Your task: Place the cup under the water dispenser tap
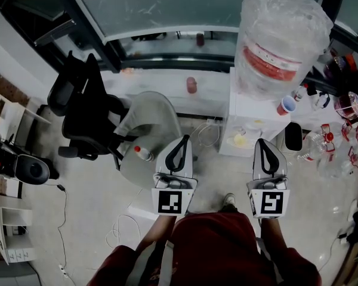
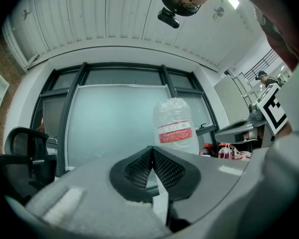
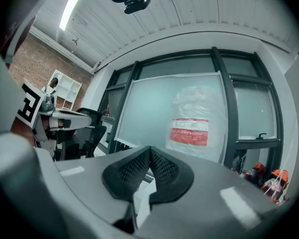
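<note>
A red cup [image 1: 287,105] with a white inside stands upright, just right of the white water dispenser [image 1: 249,117] topped by a plastic-wrapped bottle [image 1: 280,34].

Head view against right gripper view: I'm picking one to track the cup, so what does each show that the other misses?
Only the head view shows the red cup next to the dispenser, the floor, and a round table with a small bottle on it. Only the right gripper view shows the ceiling light and the brick wall. Both show the wrapped water jug, the window and the black chair.
</note>
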A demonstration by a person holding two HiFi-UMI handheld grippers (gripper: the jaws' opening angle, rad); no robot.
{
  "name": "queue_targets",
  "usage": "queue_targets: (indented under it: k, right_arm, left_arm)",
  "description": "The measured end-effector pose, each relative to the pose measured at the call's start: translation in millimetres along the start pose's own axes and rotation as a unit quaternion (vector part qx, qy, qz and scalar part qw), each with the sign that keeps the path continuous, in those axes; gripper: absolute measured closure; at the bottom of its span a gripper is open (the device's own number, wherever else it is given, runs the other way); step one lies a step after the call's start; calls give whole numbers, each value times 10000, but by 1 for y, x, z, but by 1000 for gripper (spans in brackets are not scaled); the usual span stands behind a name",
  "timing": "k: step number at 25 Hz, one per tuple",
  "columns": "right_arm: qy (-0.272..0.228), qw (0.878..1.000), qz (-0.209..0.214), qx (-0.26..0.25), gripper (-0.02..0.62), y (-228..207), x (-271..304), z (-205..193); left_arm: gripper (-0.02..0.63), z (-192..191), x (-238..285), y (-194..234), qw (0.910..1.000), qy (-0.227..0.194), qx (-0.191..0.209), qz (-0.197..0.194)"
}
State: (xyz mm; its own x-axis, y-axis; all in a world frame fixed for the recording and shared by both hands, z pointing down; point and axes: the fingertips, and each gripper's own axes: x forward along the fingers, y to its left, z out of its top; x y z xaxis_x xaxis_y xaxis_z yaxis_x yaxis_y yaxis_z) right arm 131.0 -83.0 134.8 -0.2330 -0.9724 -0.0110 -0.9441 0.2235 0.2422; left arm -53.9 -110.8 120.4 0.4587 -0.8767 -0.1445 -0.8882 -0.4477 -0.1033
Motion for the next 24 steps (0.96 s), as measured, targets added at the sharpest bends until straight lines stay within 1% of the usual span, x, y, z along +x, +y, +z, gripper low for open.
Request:
queue_targets:
  k: [4, 7, 10, 13, 18, 24]
  right_arm:
    - [37, 10000, -59, -9, 594, -6, -3, -4]
    - [78, 9999, -111, 85, 595, -10, -5, -6]
    - [153, 9998, -119, 35, 594, -13, -7, -13]
    - [204, 9997, -129, 43, 594, -16, -9, -18]
    - [68, 9996, -262, 51, 594, -24, -16, -16]
    - [76, 9993, -318, 201, 594, -35, -15, -16]
  left_arm:
    - [604, -3, 0, -2, 10000, 57, -9, 6]
    - [604, -4, -1, -5, 10000, 68, -11, 11]
    - [604, -5, 0, -8, 10000, 95, -24, 2]
    - [604, -7, 1, -12, 9999, 132, 34, -32]
    - [604, -12, 2, -17, 9998, 193, 23, -39]
    - [604, -11, 10, -26, 9998, 165, 15, -60]
